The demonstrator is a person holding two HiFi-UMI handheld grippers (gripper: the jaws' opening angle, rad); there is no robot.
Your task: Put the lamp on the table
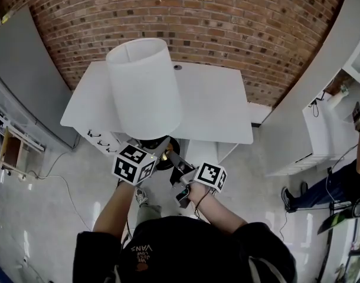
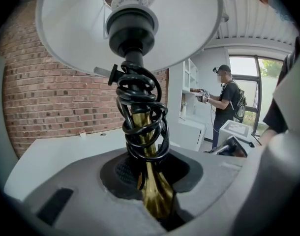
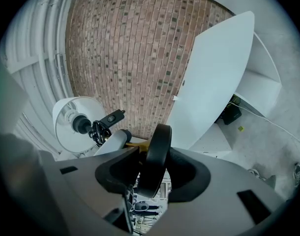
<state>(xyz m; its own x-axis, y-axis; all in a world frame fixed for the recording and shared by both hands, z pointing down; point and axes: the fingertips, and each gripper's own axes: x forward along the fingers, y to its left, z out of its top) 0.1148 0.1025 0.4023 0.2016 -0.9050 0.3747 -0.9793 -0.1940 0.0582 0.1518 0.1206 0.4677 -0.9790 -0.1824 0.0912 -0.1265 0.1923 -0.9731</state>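
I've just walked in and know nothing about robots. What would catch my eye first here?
A lamp with a big white shade is held in the air before a white table by a brick wall. The left gripper clamps its brass stem, wound with black cord. The right gripper clamps its round black base.

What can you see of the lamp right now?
The lamp has a white tapered shade, a black socket, a brass-looking stem wrapped in black cord with a switch, and a round black base. It hangs in the air before the white table, not yet on it. The left claw grips the stem; the right claw grips the base rim.
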